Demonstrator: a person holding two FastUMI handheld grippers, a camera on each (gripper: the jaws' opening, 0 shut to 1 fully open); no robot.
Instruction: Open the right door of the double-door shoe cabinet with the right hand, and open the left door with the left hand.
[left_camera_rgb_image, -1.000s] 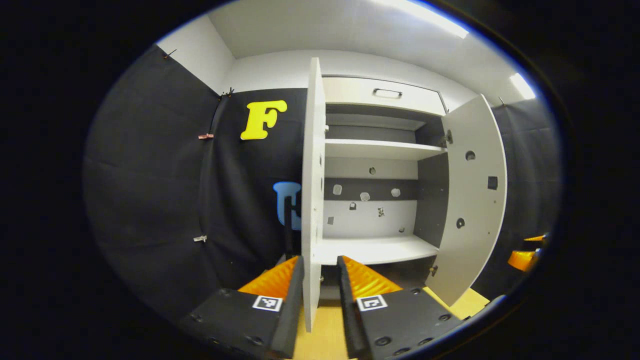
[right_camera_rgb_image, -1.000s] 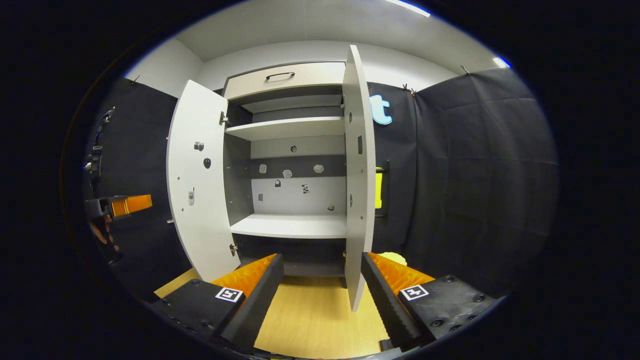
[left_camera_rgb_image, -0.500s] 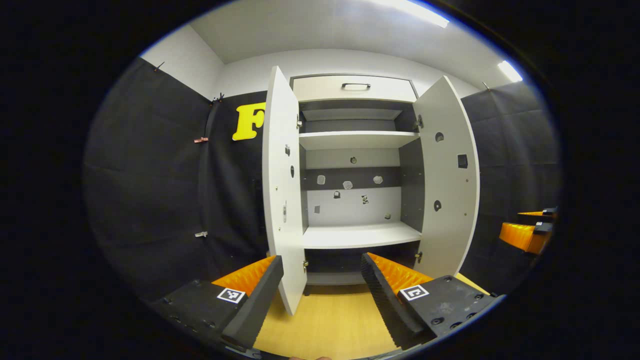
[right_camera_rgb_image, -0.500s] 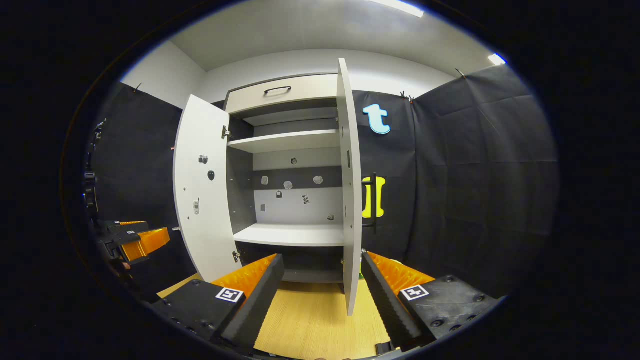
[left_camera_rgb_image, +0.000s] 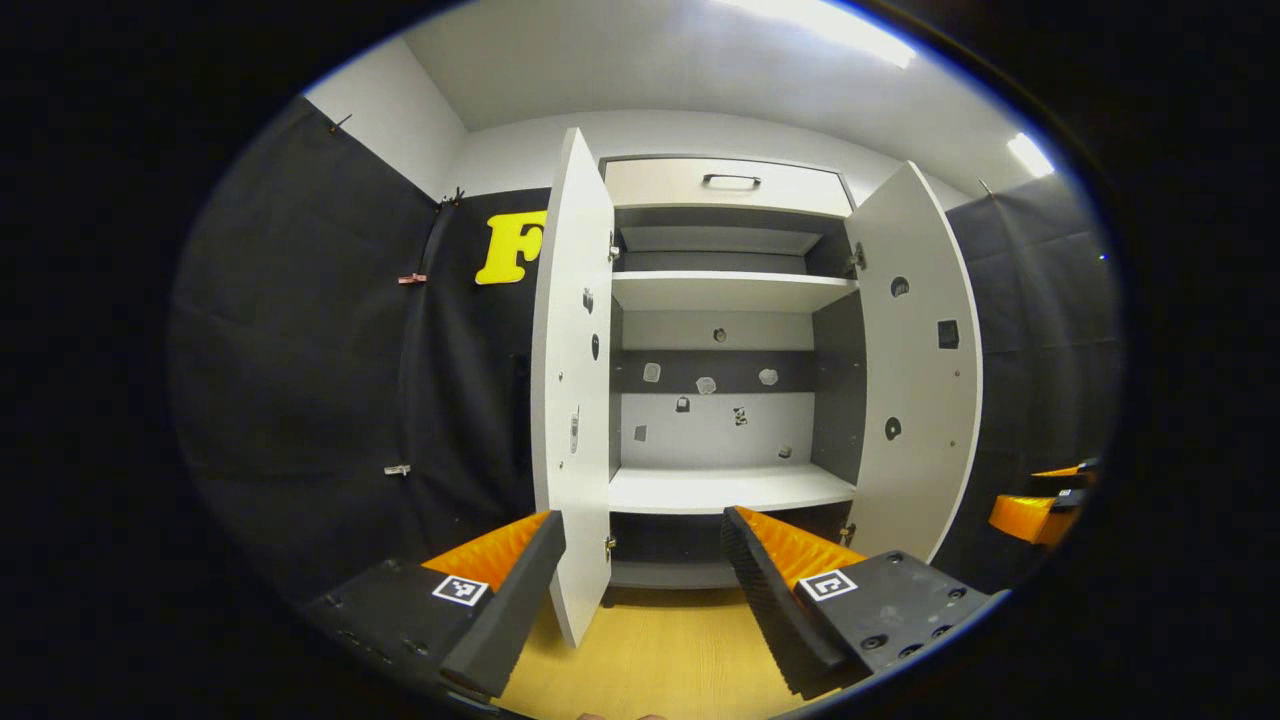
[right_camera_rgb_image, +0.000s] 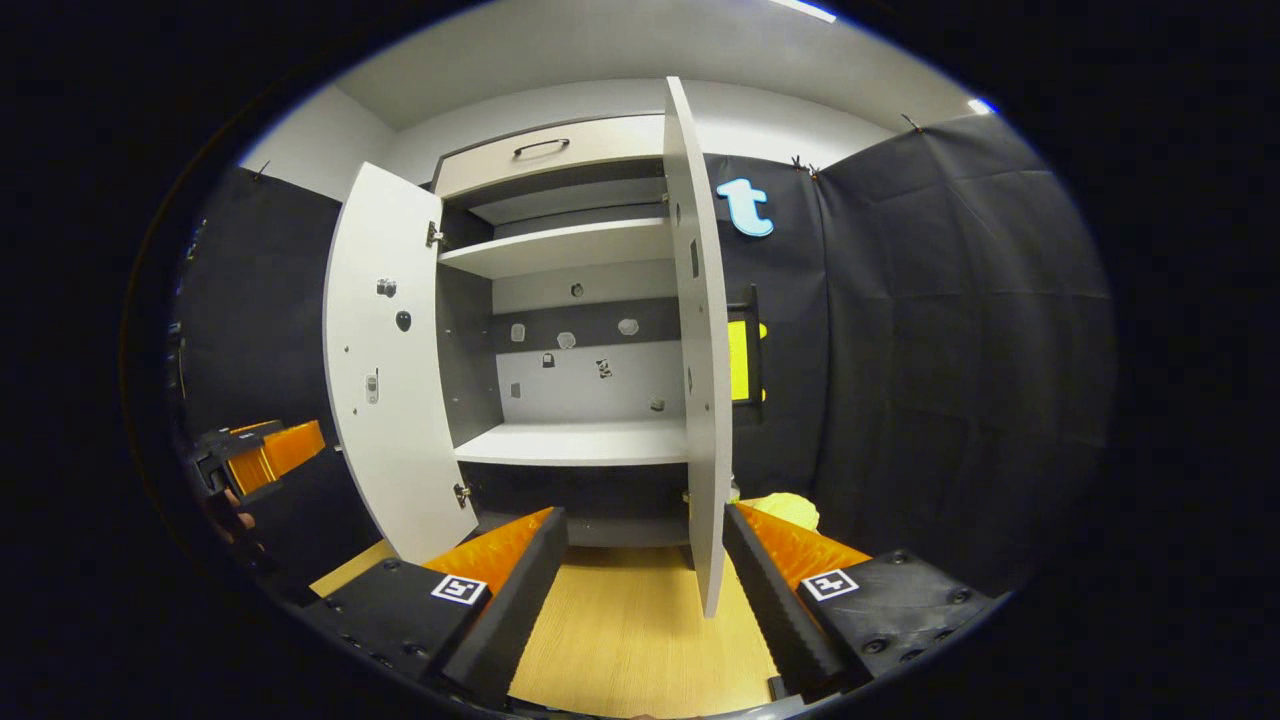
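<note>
The white shoe cabinet (left_camera_rgb_image: 725, 290) stands with both doors swung out. In the left gripper view the left door (left_camera_rgb_image: 570, 400) is seen nearly edge-on and the right door (left_camera_rgb_image: 920, 370) shows its inner face. My left gripper (left_camera_rgb_image: 640, 560) is open; the left door's lower corner sits in the wide gap, touching neither finger. In the right gripper view the right door (right_camera_rgb_image: 700, 350) is edge-on just inside the right finger, and my right gripper (right_camera_rgb_image: 645, 525) is open with nothing held. Each gripper also appears far off, the right gripper (left_camera_rgb_image: 1040, 500) and the left gripper (right_camera_rgb_image: 260, 455).
Two bare shelves (left_camera_rgb_image: 725, 488) sit inside the cabinet, and a shut drawer with a dark handle (left_camera_rgb_image: 730, 182) tops it. Wooden floor (right_camera_rgb_image: 630, 640) lies in front. A yellow object (right_camera_rgb_image: 790, 508) lies on the floor by the right door. Black cloth walls flank both sides.
My left gripper's fingers, close around the left door's edge a second ago, have spread wide and drawn back. The right gripper stays open; its view shifted slightly.
</note>
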